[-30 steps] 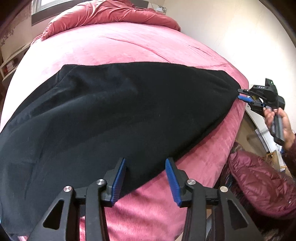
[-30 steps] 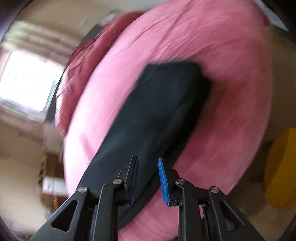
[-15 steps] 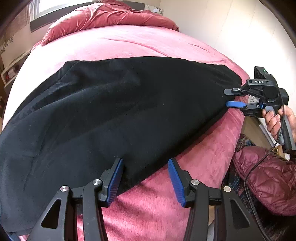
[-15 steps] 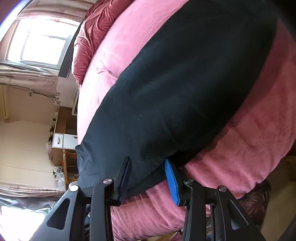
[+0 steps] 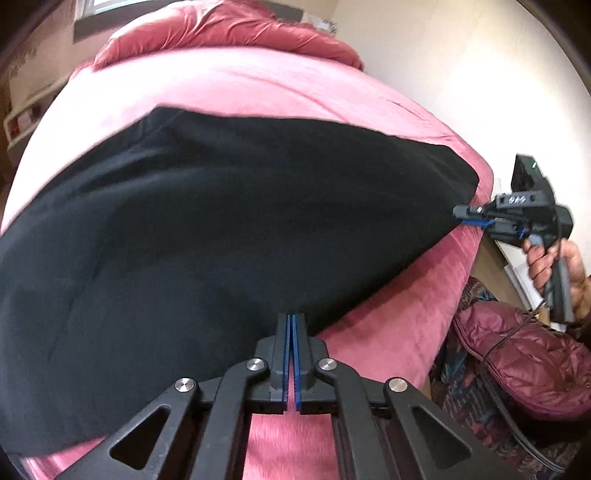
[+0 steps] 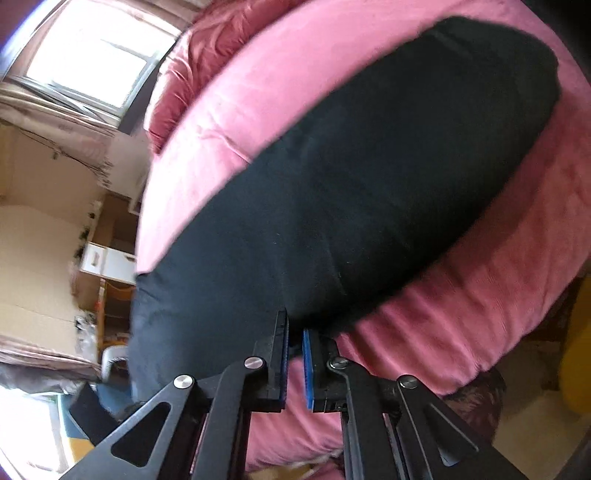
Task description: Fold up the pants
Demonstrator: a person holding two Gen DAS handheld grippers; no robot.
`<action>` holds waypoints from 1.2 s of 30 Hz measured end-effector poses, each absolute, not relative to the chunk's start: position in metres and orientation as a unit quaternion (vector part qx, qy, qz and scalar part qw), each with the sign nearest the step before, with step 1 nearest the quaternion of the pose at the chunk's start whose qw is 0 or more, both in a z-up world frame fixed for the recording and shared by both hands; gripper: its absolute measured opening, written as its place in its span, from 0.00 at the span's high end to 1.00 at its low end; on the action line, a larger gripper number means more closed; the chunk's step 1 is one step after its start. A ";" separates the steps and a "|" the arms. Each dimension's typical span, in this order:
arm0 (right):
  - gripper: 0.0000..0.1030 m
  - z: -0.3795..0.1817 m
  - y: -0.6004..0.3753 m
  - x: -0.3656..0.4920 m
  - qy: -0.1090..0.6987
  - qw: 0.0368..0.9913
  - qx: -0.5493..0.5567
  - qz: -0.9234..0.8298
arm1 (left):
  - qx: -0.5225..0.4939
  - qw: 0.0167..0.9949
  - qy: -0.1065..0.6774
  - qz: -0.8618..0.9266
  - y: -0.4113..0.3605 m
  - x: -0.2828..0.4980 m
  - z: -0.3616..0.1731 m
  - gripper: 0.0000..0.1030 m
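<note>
Black pants (image 5: 221, 229) lie spread flat across a pink bed cover (image 5: 240, 85). My left gripper (image 5: 291, 321) is shut on the near edge of the pants. In the left wrist view my right gripper (image 5: 463, 218) sits at the right corner of the pants, held by a hand. In the right wrist view the pants (image 6: 369, 192) stretch away from me, and my right gripper (image 6: 295, 332) is closed on their near corner, with a narrow gap between the blue pads holding cloth.
A rumpled red duvet (image 5: 229, 29) lies at the head of the bed. A maroon puffer jacket (image 5: 524, 362) lies on the floor at the bed's right side. A window (image 6: 96, 55) and a cabinet with white drawers (image 6: 107, 258) stand beyond the bed.
My left gripper has closed on the near edge of the pants. My right gripper has narrowed on the pants corner.
</note>
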State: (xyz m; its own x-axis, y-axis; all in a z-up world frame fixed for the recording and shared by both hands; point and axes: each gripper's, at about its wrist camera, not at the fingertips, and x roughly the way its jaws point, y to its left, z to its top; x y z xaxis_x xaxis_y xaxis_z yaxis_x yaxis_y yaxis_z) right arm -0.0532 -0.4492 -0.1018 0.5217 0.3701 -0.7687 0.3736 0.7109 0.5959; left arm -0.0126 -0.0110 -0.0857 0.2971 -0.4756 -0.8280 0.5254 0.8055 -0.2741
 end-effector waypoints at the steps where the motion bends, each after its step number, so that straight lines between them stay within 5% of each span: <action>1: 0.94 -0.107 -0.450 -0.053 0.492 0.782 0.383 -0.004 | 0.011 0.807 0.508 -0.301 -0.003 -0.013 -0.084 0.99; 5: 0.93 -0.115 -0.453 -0.050 0.497 0.777 0.387 -0.002 | -0.031 0.822 0.504 -0.262 0.030 -0.014 -0.071 0.89; 9: 0.77 -0.102 -0.452 -0.049 0.505 0.782 0.366 0.011 | -0.101 0.828 0.517 -0.191 0.081 -0.007 -0.062 0.84; 19: 0.77 -0.046 -0.307 -0.016 0.516 0.830 0.065 0.200 | -0.287 0.810 0.511 -0.001 0.214 -0.035 -0.071 0.76; 24: 0.57 -0.060 -0.214 -0.005 0.518 0.800 -0.035 0.300 | -0.358 0.792 0.494 0.030 0.246 -0.039 -0.079 0.71; 32: 0.57 -0.091 -0.136 -0.001 0.525 0.773 -0.112 0.340 | -0.397 0.773 0.491 0.067 0.259 -0.046 -0.087 0.71; 36: 0.84 -0.094 -0.133 0.001 0.519 0.777 -0.118 0.335 | -0.401 0.784 0.466 0.090 0.265 -0.059 -0.074 0.71</action>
